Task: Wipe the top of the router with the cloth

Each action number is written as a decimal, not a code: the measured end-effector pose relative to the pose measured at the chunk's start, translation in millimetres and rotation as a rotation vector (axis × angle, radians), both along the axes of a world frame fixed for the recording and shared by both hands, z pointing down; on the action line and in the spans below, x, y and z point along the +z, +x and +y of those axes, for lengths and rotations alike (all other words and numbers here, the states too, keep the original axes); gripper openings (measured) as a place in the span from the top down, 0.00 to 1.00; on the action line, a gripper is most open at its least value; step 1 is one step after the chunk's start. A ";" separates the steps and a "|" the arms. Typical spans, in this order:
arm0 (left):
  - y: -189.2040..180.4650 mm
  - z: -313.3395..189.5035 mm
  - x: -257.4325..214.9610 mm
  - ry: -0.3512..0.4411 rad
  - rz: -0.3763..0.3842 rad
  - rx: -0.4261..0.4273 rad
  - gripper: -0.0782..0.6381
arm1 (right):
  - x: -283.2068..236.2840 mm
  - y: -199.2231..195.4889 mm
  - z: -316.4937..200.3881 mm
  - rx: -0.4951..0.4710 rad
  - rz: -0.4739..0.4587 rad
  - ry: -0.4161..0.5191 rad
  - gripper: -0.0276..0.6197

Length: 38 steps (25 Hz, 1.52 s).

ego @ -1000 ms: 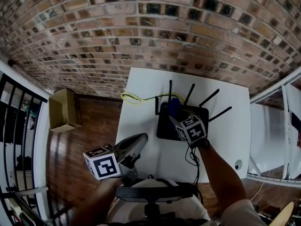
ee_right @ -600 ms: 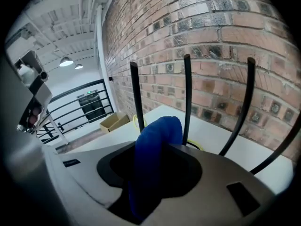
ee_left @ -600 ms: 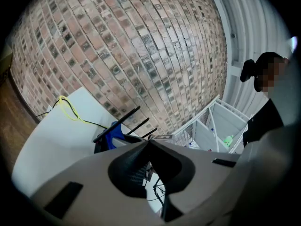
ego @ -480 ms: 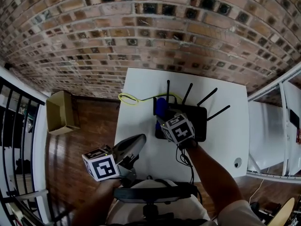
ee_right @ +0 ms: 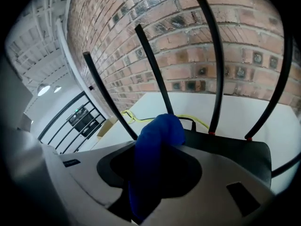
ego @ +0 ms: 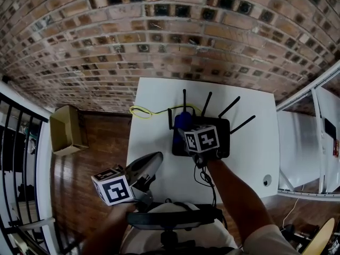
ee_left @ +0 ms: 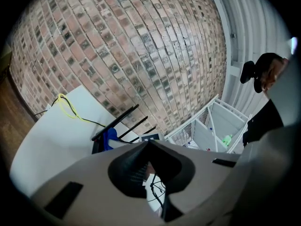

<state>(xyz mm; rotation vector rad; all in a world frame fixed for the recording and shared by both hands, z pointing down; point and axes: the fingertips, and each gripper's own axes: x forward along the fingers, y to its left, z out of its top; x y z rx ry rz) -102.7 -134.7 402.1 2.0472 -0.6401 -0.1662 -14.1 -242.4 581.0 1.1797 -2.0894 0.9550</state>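
Observation:
A black router (ego: 220,129) with several upright antennas lies on the white table (ego: 159,97). My right gripper (ego: 186,129) is over the router's left part, shut on a blue cloth (ego: 182,121) that rests on the router's top near the antennas. In the right gripper view the cloth (ee_right: 157,140) bulges out between the jaws above the router's top (ee_right: 230,147). My left gripper (ego: 157,157) hovers shut and empty over the table's near left edge, apart from the router. From the left gripper (ee_left: 149,144) I see the router (ee_left: 97,145) and the cloth (ee_left: 110,136).
A yellow cable (ego: 143,111) loops on the table behind the router. A black wire (ego: 204,177) trails off the router's front. A cardboard box (ego: 66,129) sits on the wood floor at the left. A white shelf (ego: 303,142) stands at the right, a brick wall behind.
My right gripper has slid the cloth from the router's middle to its left part and rolled at the wrist. The left gripper has stayed put.

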 end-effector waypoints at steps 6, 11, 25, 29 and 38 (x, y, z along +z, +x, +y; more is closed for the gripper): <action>10.5 5.9 0.4 0.001 -0.002 0.023 0.88 | 0.9 29.8 2.3 0.092 0.009 -0.014 0.72; 26.4 9.3 -4.2 0.002 0.012 0.048 0.88 | 1.2 60.6 5.0 0.159 0.016 -0.026 0.72; 58.9 13.3 -6.2 0.003 0.018 0.104 0.88 | 2.6 153.4 21.5 0.338 0.076 -0.052 0.72; 66.0 13.6 -5.8 0.007 0.015 0.119 0.88 | 3.3 177.1 27.1 0.393 0.101 -0.058 0.72; 73.6 14.6 -3.8 0.013 0.022 0.131 0.88 | -1.3 199.4 37.9 0.412 0.228 -0.038 0.72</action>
